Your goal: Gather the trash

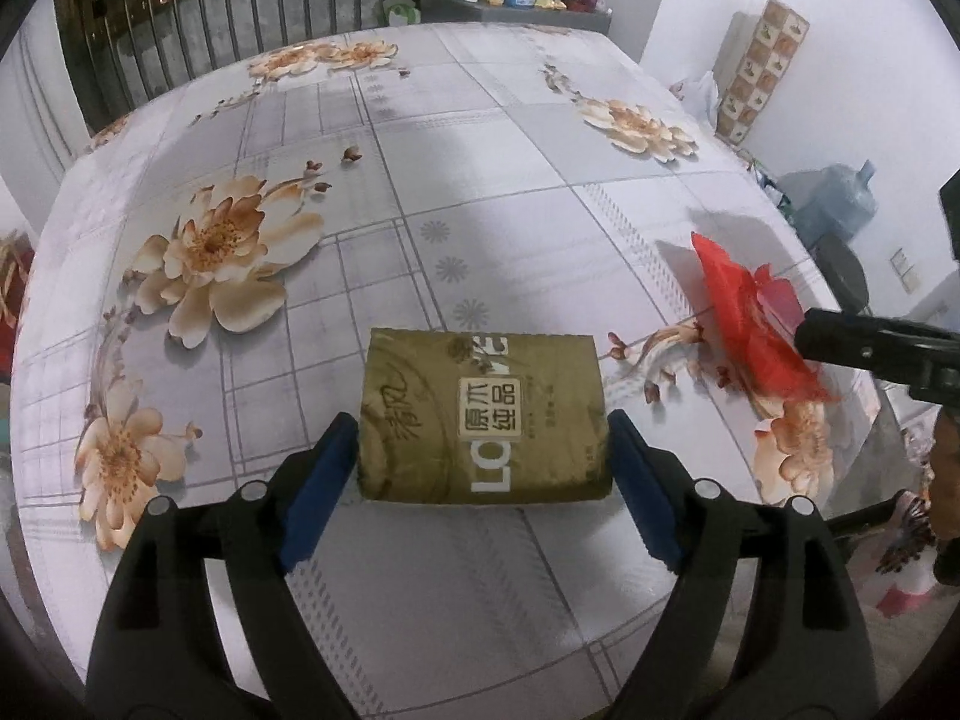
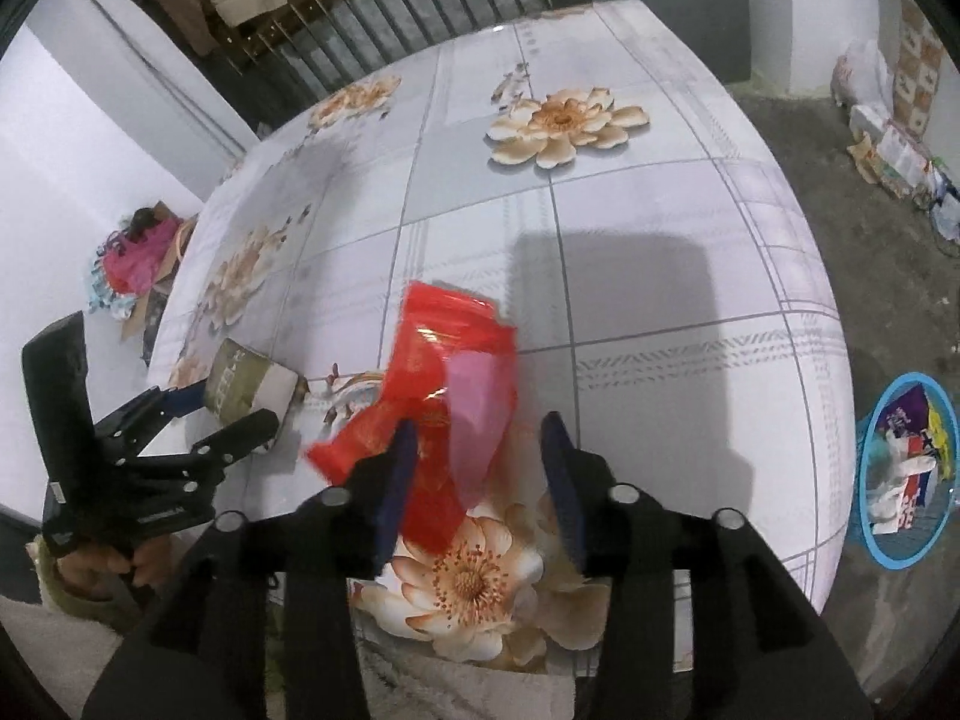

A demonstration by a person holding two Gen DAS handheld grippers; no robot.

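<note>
A person is standing over a table [image 1: 510,138] covered in a grey checked cloth printed with large cream flowers, holding a two-finger gripper in each hand.

In the left wrist view, the left gripper [image 1: 483,456] is pointing steeply down at the tabletop; its blue-padded jaws are standing wide, and an olive-green tissue pack [image 1: 483,414] is lying flat between them, its near half inside the gap and its far half reaching out toward 12 o'clock; the left pad is sitting right against the pack's side and the right pad just beside the other side, though whether either is pressing I cannot tell.

In the right wrist view, the right gripper [image 2: 480,468] is also tilting down; its jaws are standing partly apart; a crumpled red plastic wrapper [image 2: 450,372] is lying on the cloth, its lower part sitting in the gap and against the left pad, the rest spreading toward 11 o'clock; the right pad is standing clear of it, so nothing is being squeezed.

From that camera the left gripper and tissue pack are showing at 9 o'clock; a blue basket [image 2: 870,546] holding scraps is sitting on the floor at 3 o'clock, beyond the table edge.
</note>
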